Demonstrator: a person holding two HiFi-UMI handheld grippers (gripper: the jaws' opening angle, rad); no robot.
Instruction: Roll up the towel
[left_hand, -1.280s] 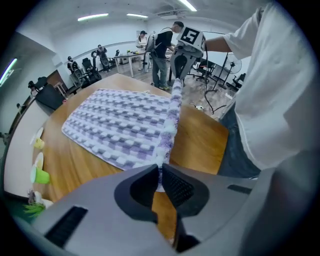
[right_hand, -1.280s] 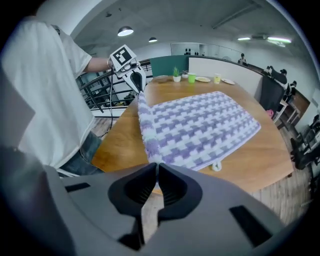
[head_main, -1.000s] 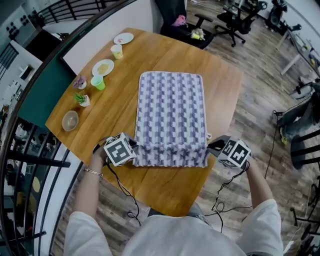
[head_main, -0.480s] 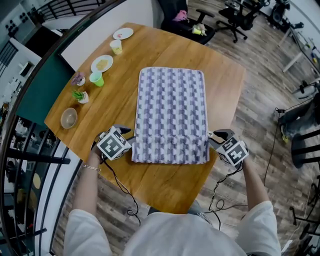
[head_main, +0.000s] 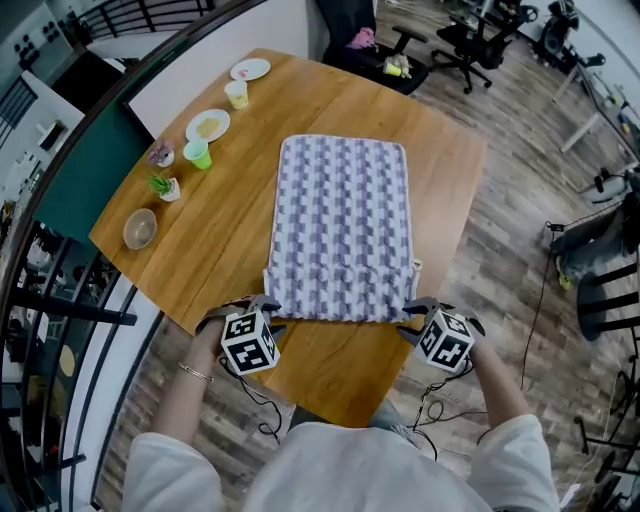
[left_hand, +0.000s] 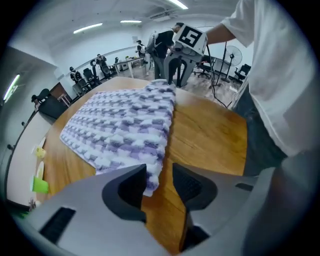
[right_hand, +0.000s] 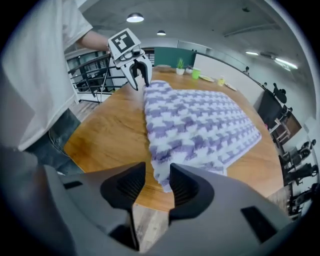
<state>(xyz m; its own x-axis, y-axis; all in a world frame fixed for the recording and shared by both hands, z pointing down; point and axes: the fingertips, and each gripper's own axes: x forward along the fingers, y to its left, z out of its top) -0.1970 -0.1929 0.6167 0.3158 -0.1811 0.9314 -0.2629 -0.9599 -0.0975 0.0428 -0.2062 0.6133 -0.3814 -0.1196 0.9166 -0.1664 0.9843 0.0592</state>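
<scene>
The left tool (left_hand: 159, 175) and right tool (right_hand: 157, 175) are opening and pulling back nearer, released with the near corners of the towel (head_main: 342, 225) loose between their jaws, likely readying a fresh grasp to roll

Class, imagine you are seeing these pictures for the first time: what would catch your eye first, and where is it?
The purple-and-white checked towel lies spread flat in the middle of the wooden table. At its near edge the left claw and right claw each straddle a corner; their jaws have just been opening and stand apart, not pinching it. A plate and a green cup sit near the table's far left edge.
</scene>
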